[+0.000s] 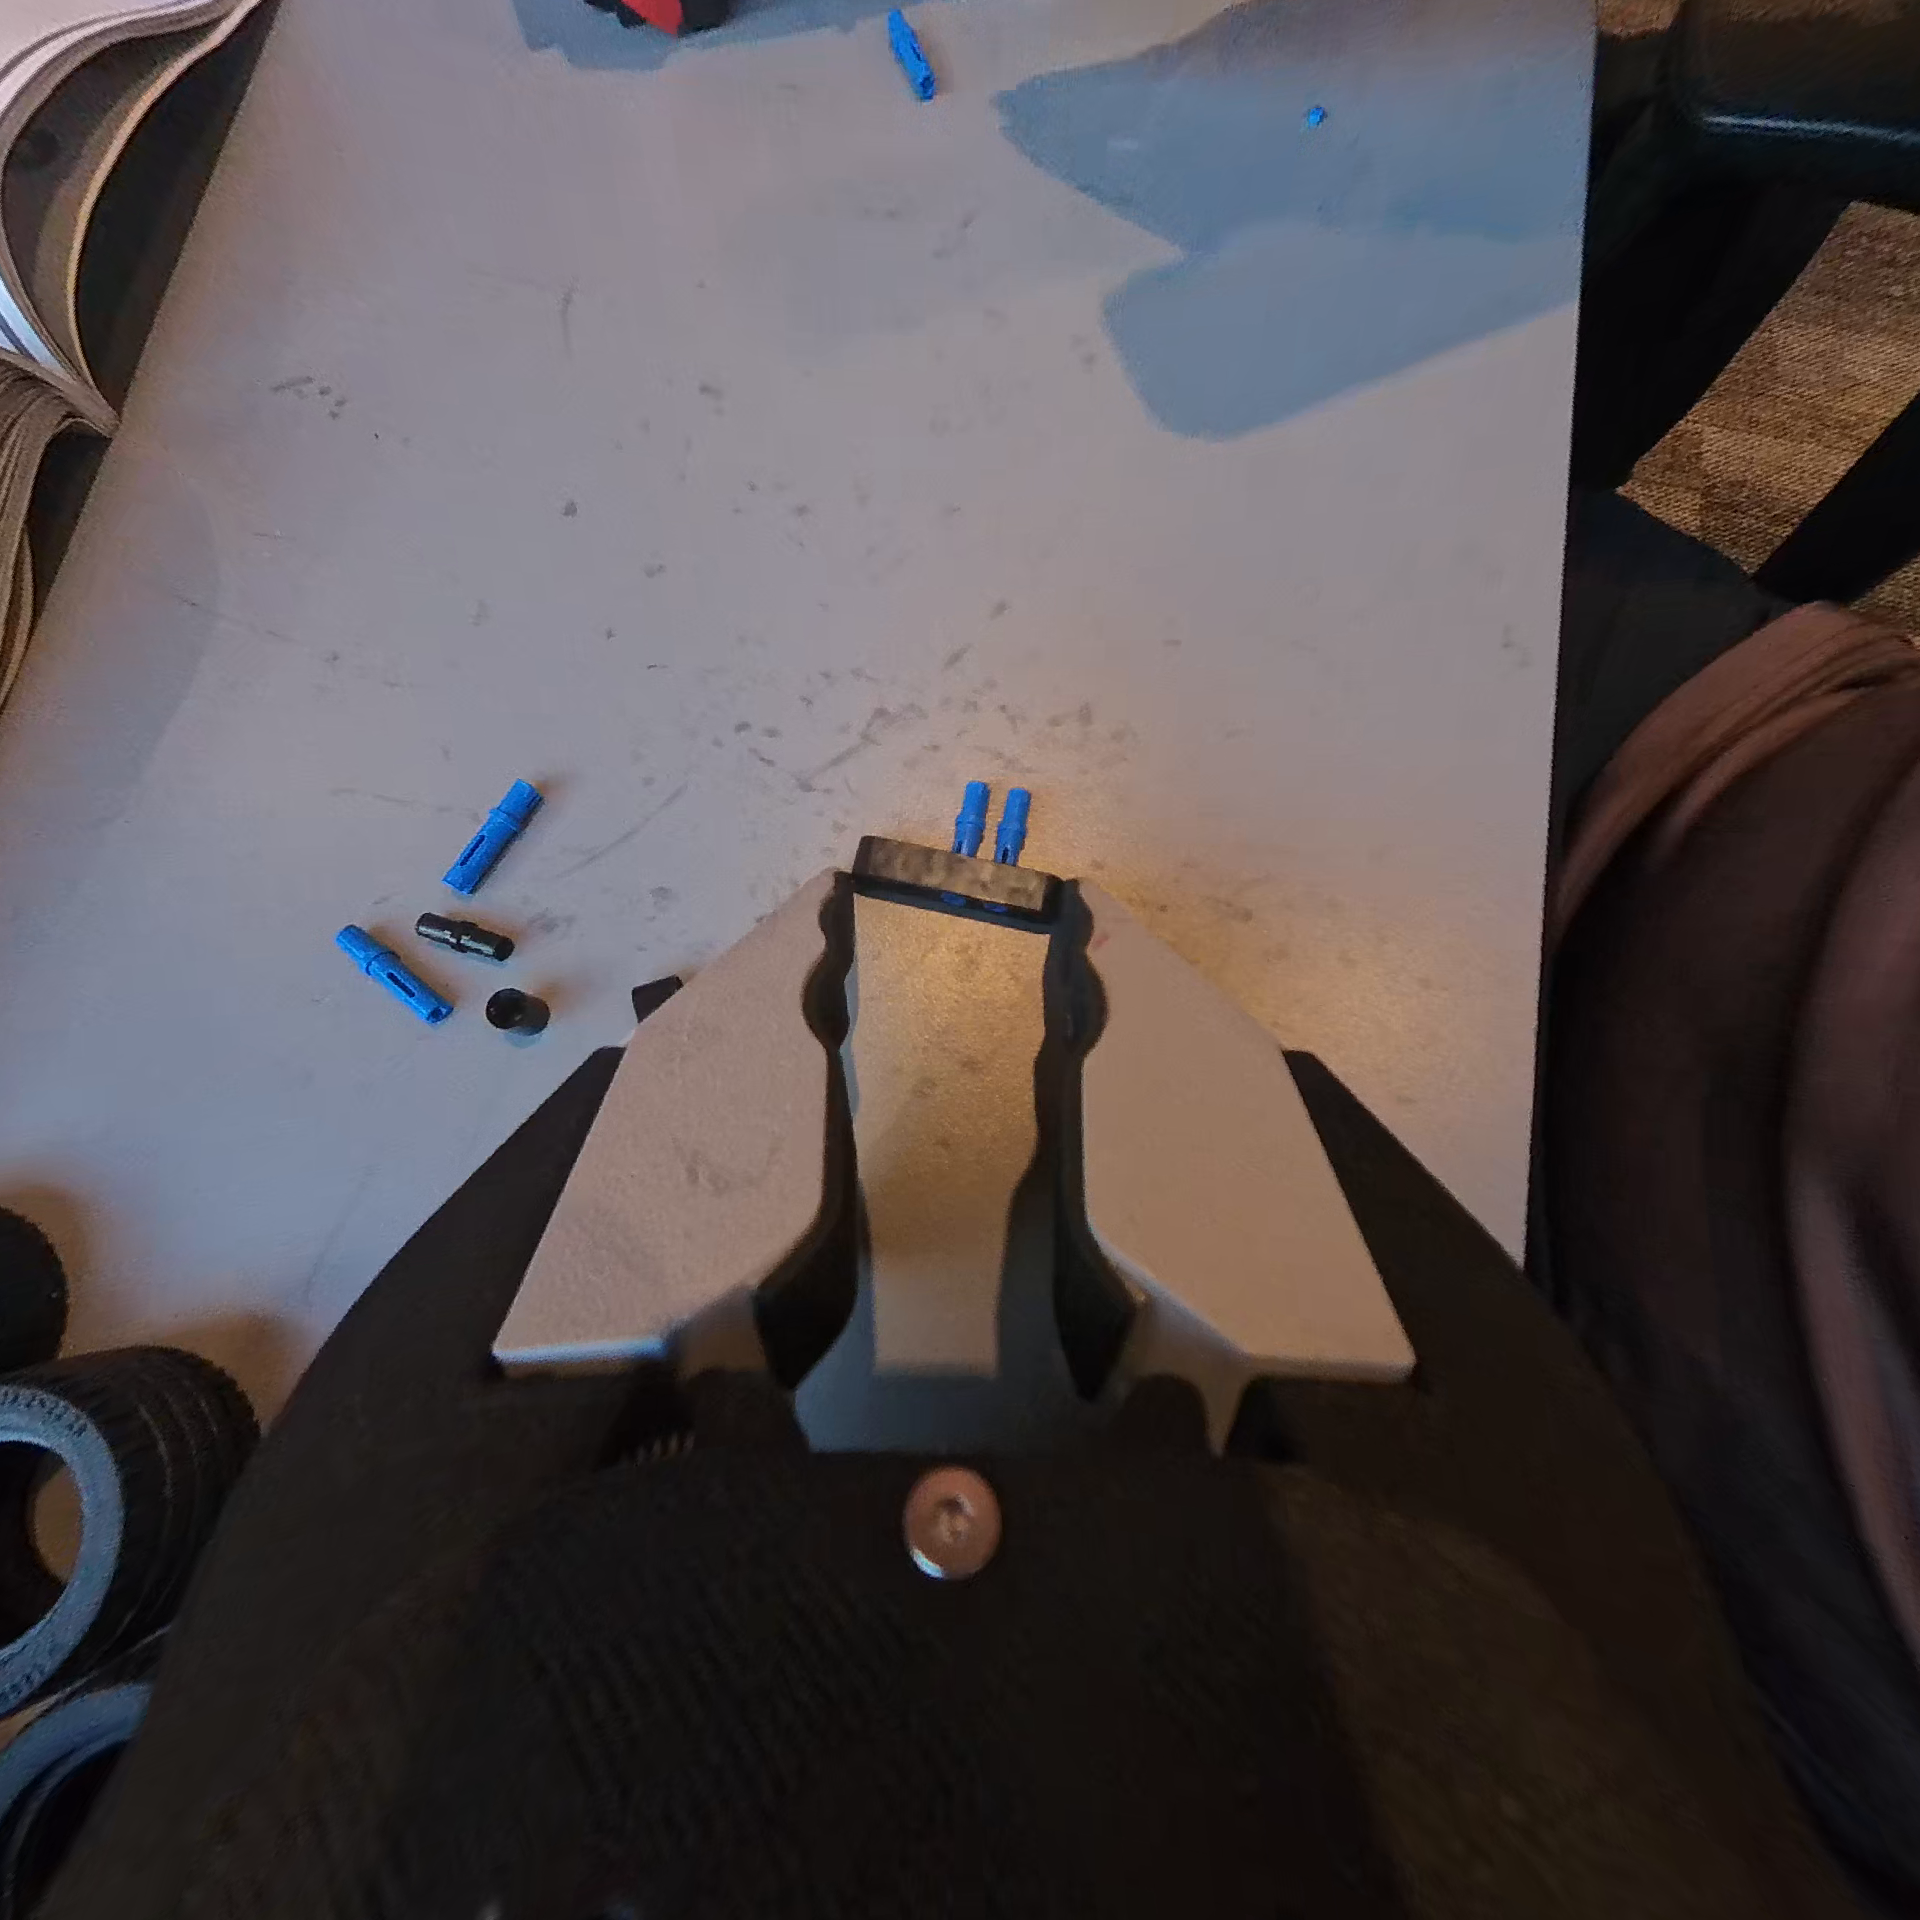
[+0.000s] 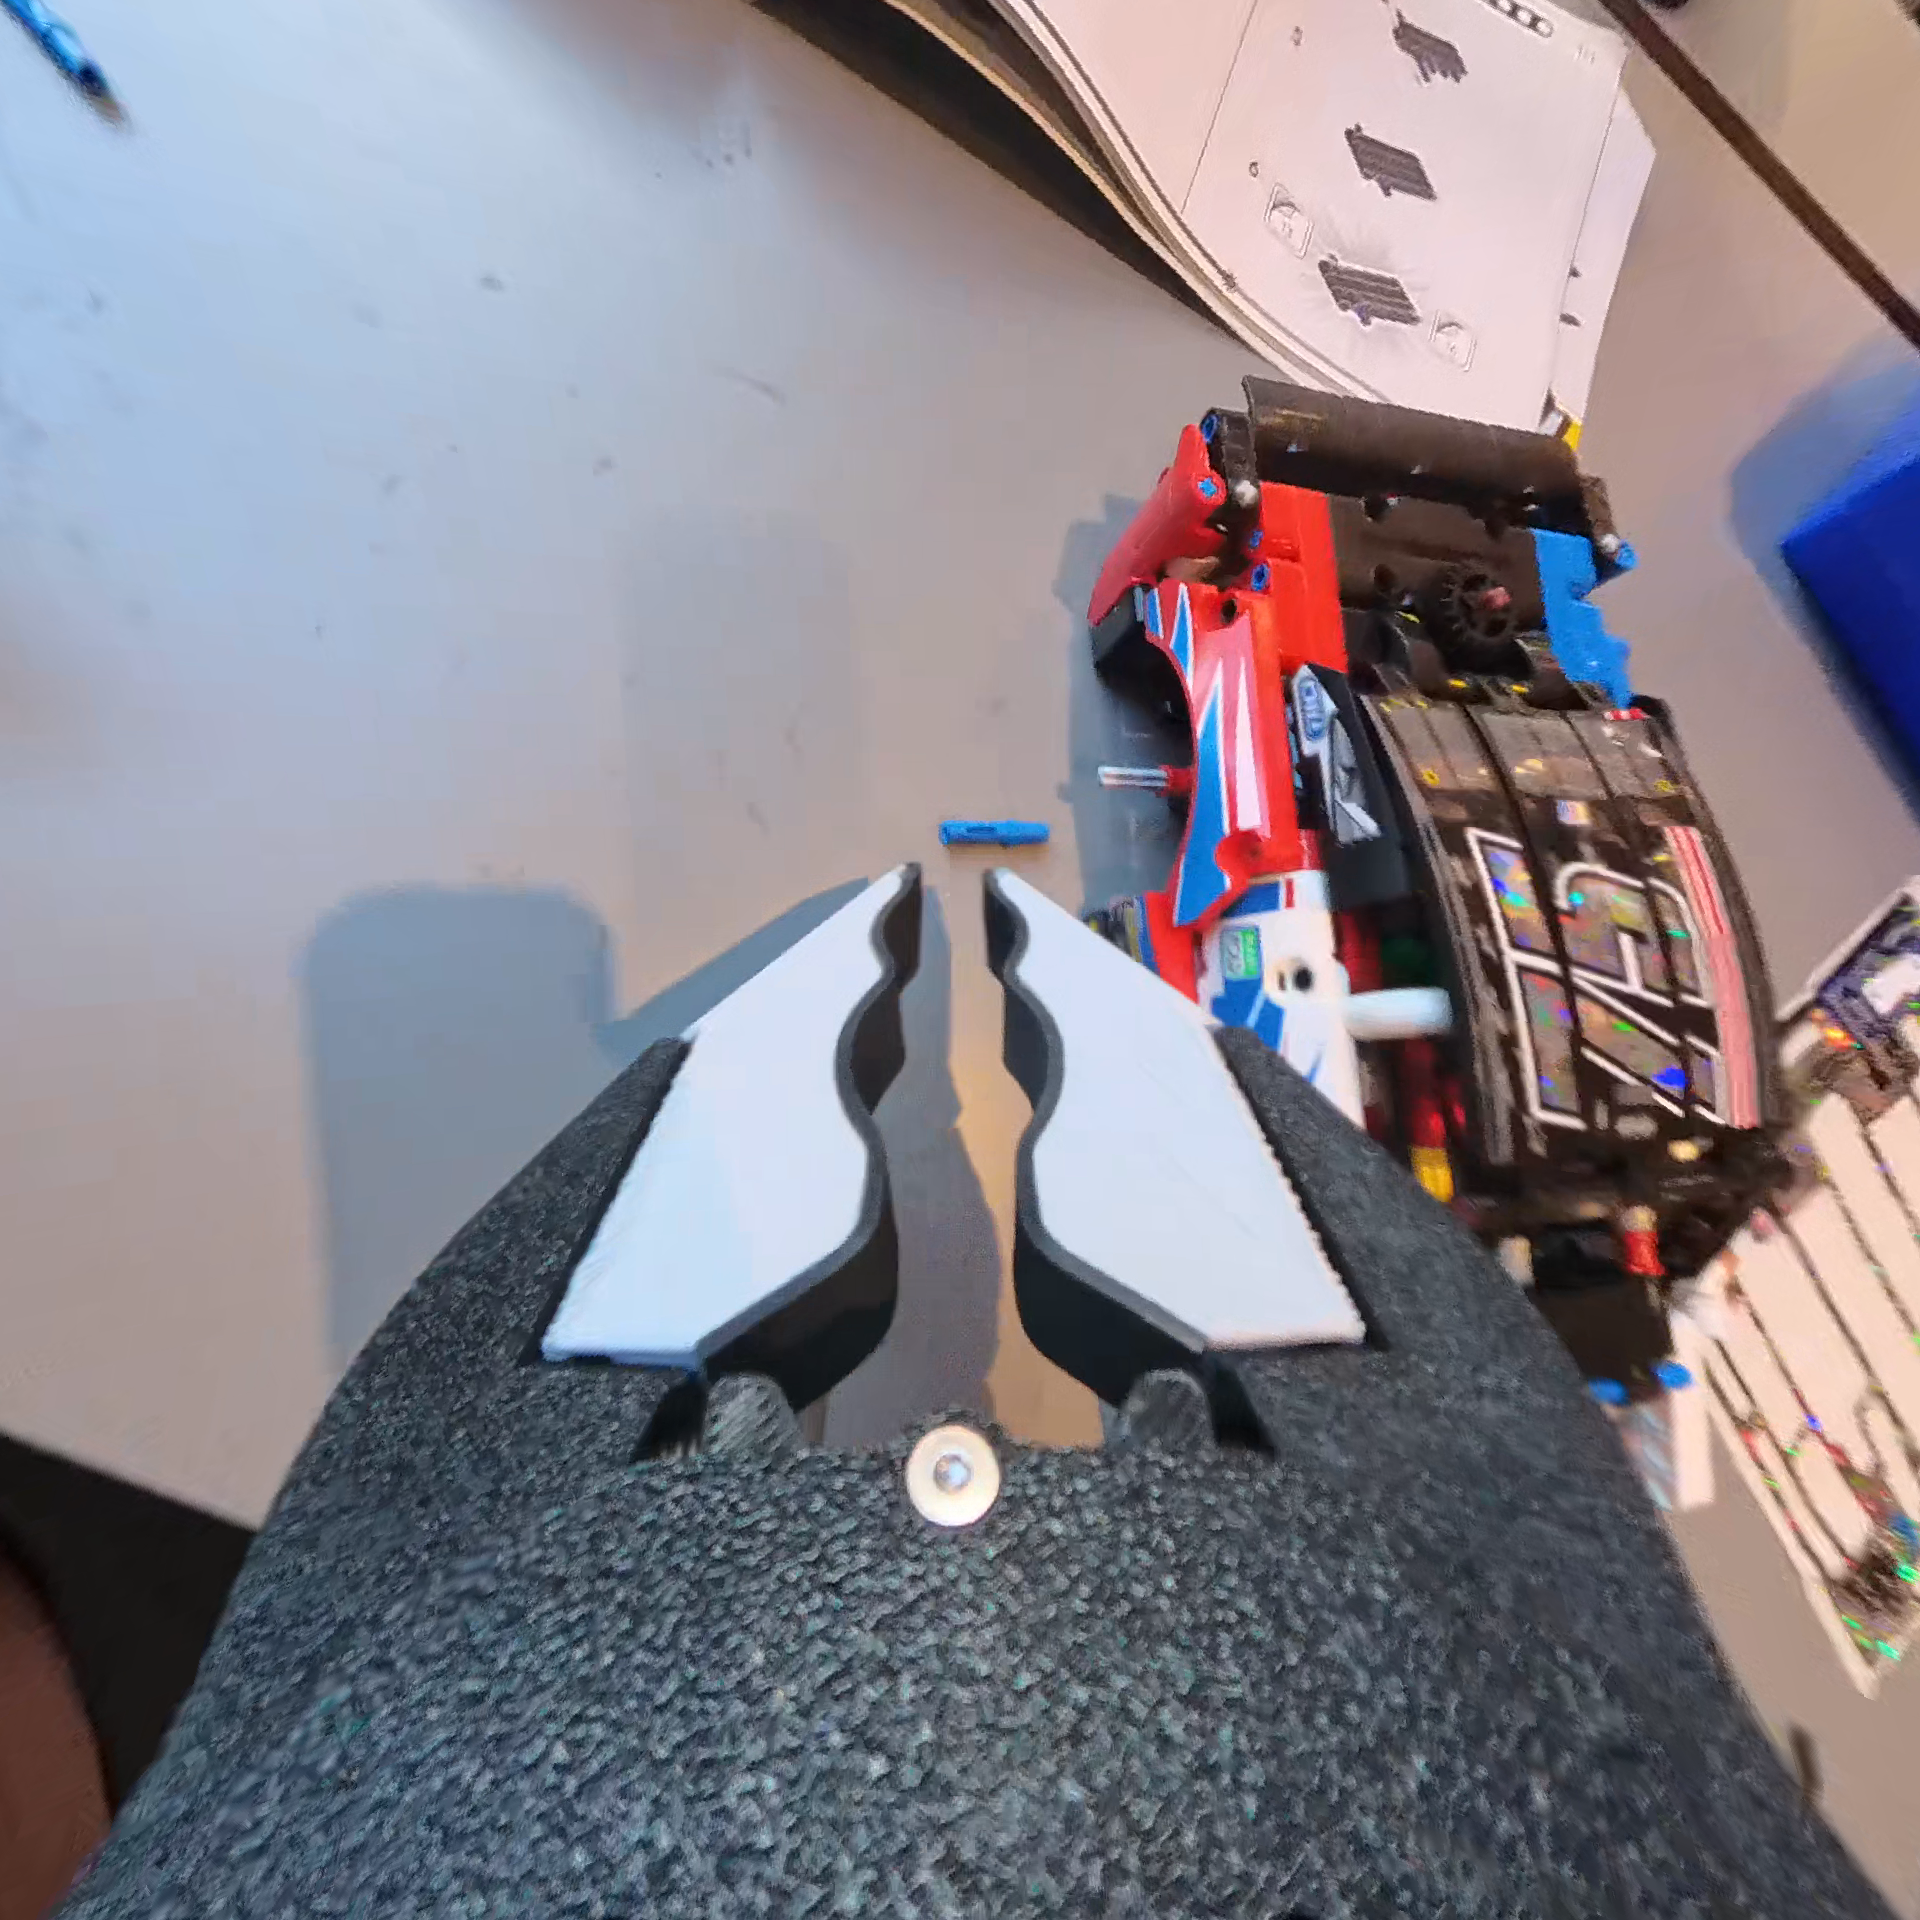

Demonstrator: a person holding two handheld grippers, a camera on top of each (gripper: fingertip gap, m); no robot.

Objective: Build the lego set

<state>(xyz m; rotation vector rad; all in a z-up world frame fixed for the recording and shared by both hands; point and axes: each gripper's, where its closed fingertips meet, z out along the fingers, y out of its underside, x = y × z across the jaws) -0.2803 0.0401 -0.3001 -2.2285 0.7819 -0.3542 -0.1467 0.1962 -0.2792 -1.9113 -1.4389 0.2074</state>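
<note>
1. The left gripper [image 1: 956,883] had its fingers [image 1: 727,1091] clamped on the ends of a short black beam [image 1: 961,871]. Two blue pins [image 1: 992,821] stood out of the beam toward twelve o'clock, probably held that way so their free ends stayed clear for joining.
2. Loose parts lay on the worktop [image 1: 727,468] at about nine o'clock from the beam: two more blue pins [image 1: 491,836], a black pin [image 1: 464,935] and a small black bush [image 1: 516,1010], grouped within easy reach.
3. The right gripper [image 2: 951,883] held nothing; its fingers [image 2: 769,1122] stood narrowly apart, a slim gap showing between the tips.
4. A single blue pin [image 2: 992,832] lay just past those tips at twelve o'clock, likely the next pick.
5. The half-built car [image 2: 1434,883] lay at two o'clock from the right gripper, with the open instruction booklet [image 2: 1382,177] beyond it.
</note>
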